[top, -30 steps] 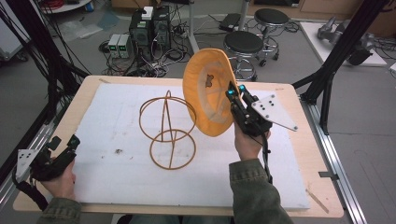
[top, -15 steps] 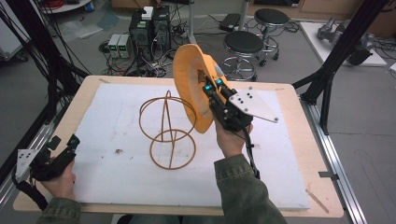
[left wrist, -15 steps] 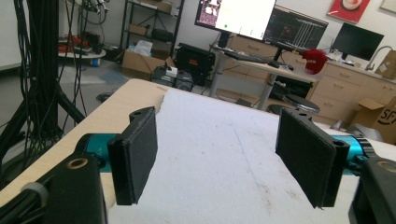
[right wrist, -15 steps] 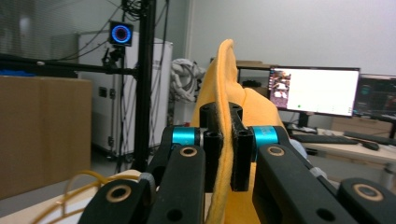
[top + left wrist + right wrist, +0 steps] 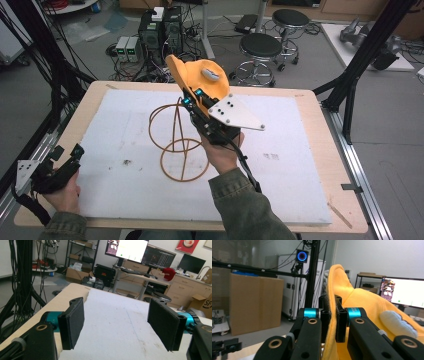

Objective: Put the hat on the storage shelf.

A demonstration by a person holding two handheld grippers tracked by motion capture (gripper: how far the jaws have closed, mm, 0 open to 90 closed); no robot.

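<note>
An orange cap (image 5: pixel 206 79) with a white patch hangs in the air over the top of an orange wire stand (image 5: pixel 177 147). My right gripper (image 5: pixel 192 98) is shut on the cap's edge, and its grey plate faces up. In the right gripper view the cap's fabric (image 5: pixel 367 305) is pinched tight between the two black jaws of the right gripper (image 5: pixel 332 315). The wire stand rests upright on the white foam board (image 5: pixel 300 150). Near the table's front left corner my left gripper (image 5: pixel 74 154) is held low. The left gripper (image 5: pixel 120 325) stands open with nothing between its pads.
The foam board covers most of the wooden table (image 5: pixel 320 105). Black frame poles (image 5: pixel 360 65) rise at the left and right sides. Two stools (image 5: pixel 260 47) and computer cases (image 5: pixel 160 30) stand on the floor beyond the far edge.
My right hand has carried the cap to the left, from right of the wire stand to over its top. The left hand has stayed put.
</note>
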